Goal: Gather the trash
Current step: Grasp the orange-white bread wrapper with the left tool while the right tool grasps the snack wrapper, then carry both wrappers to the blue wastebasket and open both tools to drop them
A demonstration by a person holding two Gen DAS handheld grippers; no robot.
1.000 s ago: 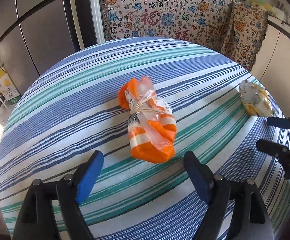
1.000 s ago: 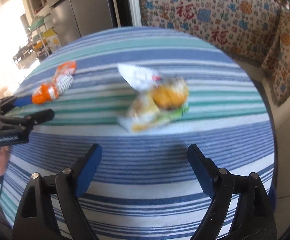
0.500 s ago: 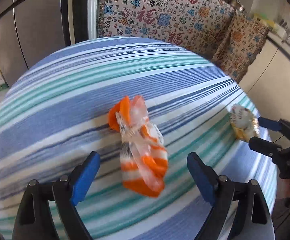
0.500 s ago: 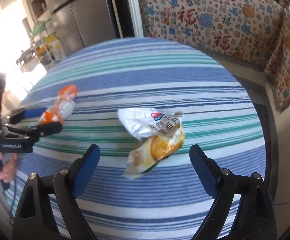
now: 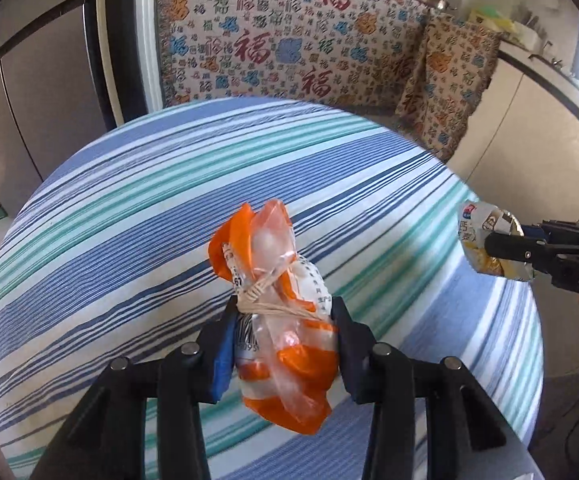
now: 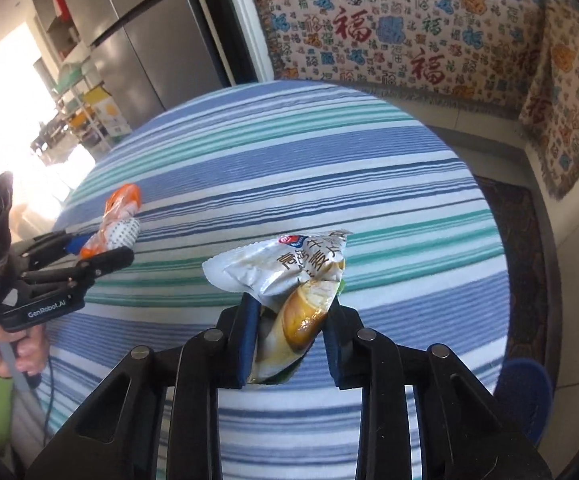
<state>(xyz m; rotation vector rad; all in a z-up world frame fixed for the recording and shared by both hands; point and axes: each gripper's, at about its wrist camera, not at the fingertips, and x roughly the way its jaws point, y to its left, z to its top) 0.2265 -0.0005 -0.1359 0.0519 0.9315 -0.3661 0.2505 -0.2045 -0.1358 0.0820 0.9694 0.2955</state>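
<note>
Both sets of jaws, wide apart a second ago, are closing: the left gripper (image 5: 283,336) now grasps the orange bag (image 5: 281,320) and the right gripper (image 6: 289,336) the silver wrapper (image 6: 289,276), so both pieces look ready to leave the striped tabletop (image 5: 129,208).

Left claw (image 5: 283,326): black plastic linkage arms, round silver pivot screws, blue pads on the inner faces of the fingers (image 5: 222,354). Its body, seen from the right wrist view, carries white "GenRobot.AI" lettering; a grey cable hangs beneath. Right claw (image 6: 289,330): same black build, silver screws, blue pads. Its side, from the left wrist view, shows white letters "DAS".
</note>
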